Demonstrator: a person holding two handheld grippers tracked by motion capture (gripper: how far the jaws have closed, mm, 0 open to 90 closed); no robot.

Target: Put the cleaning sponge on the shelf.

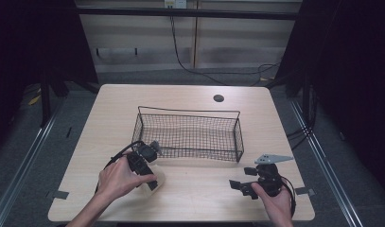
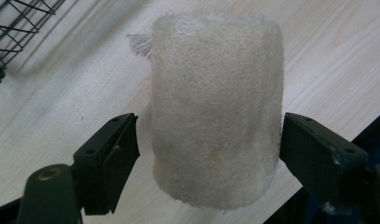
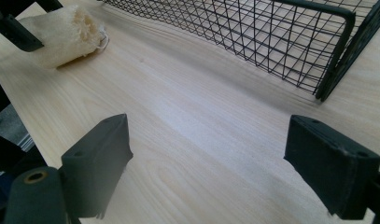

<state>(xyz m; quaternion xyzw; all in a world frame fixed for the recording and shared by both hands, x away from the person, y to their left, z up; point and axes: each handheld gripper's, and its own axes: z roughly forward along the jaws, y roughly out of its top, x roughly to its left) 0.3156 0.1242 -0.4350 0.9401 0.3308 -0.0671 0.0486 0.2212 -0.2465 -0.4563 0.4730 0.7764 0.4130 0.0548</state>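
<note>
At the near-left part of the bench (image 1: 190, 189), just short of the wire basket's (image 1: 188, 135) front-left corner, a pale loofah roll (image 2: 215, 116) lies on its side between the jaws of the left tool (image 2: 208, 154). That tool stands open: in the left gripper view the jaw at 3 o'clock seems to touch the fibrous edge, while the jaw at 9 o'clock stands just clear of it, so nothing is pinched yet. The right tool (image 3: 208, 172) is also open and grips nothing, hovering over bare wood near the basket's front-right corner, well apart from the roll.

The main risk, as I judge it, lies in the roll's softness and round shape. If the jaws close off-centre, the uneven contact could push it sideways toward 9 o'clock or set it rolling before the grip forms. A light squeeze may catch only loose fibres at the surface, and the roll could slip out on the lift. A hard squeeze would crush it, though that costs little.

The roll also sits near the bench's front edge, so a nudge toward 6 o'clock could send it off. If the basket is its goal, a low carry risks snagging the fibres or the small string loop (image 3: 103, 39) at its end on the wire rim.
</note>
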